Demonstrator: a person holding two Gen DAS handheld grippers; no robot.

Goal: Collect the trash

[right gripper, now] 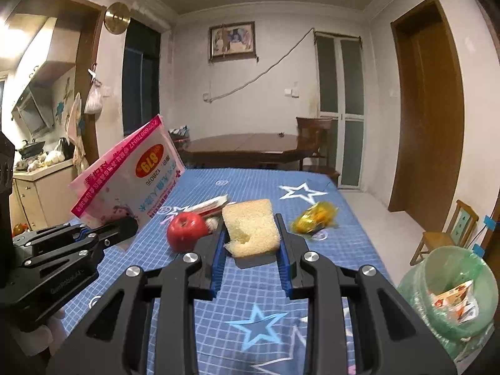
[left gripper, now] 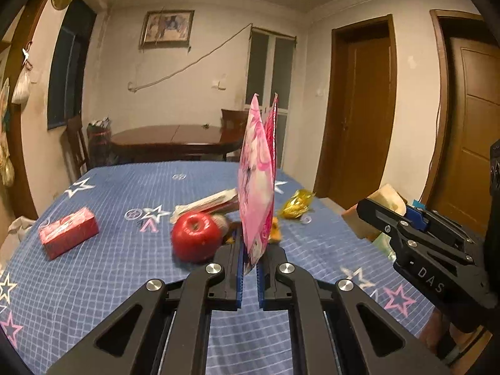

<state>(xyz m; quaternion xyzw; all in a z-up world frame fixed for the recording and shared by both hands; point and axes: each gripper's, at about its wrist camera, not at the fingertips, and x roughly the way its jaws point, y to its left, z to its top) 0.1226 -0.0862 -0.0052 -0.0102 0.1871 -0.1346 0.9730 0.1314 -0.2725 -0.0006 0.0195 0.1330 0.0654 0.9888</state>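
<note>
Tablecloth (right gripper: 237, 312): one apple (right gripper: 185, 230); left tongs (left gripper: 250, 250) clamp wrapper (left gripper: 256, 181), right tongs (right gripper: 251, 234) sponge (right gripper: 251, 229).

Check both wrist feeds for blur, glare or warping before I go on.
Left wrist view: warm dim indoor light, door frames bowed by the fisheye, pink bag sharp, gold wrapper slightly soft. Right wrist view: same bowing, bright glare at the kitchen corner, sponge sharp, gold wrapper smeared.

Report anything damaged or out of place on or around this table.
The sponge clamped in the right gripper is torn: a ragged chunk is missing from its lower left edge. On the blue cloth, a whole red apple lies among wrappers, looking unlike trash. Nothing looks spilled.
</note>
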